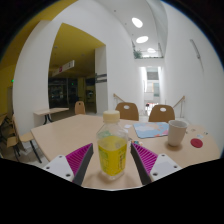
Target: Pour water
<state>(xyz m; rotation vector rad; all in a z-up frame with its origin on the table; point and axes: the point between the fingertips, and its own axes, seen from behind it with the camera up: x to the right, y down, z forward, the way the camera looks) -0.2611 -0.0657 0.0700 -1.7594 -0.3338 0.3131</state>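
Yellow drink fills most of a clear plastic bottle (112, 147) that stands between the two fingers (112, 160). The bottle stands straight up, its long side running from the desk (60, 135) up to its white cap, which is on. A band goes round its middle like a label, but no words on it can be read. The bottom of the bottle is cut off low down, so where it meets the desk cannot be seen.

The fingers are apart, one on each side of the bottle. Their pink pads (76, 158) sit very close to the bottle's sides. Whether the pads really press on the bottle cannot be told, because the spots where they would touch are hidden.

The desk is light wood. Beyond the fingers, to the right, stands a pale cup (177, 132), upright and well apart from the bottle. Just beside the cup, farther right, lies a small pink round thing (196, 143), too small to name. Between the bottle and the cup, farther back, lies a flat light blue thing (150, 130) that is hard to make out.

Behind the desk stand two wooden chairs (127, 109). Another table (50, 111) is off to the left, under a yellow wall (72, 45). Bright lamps shine in the white ceiling.
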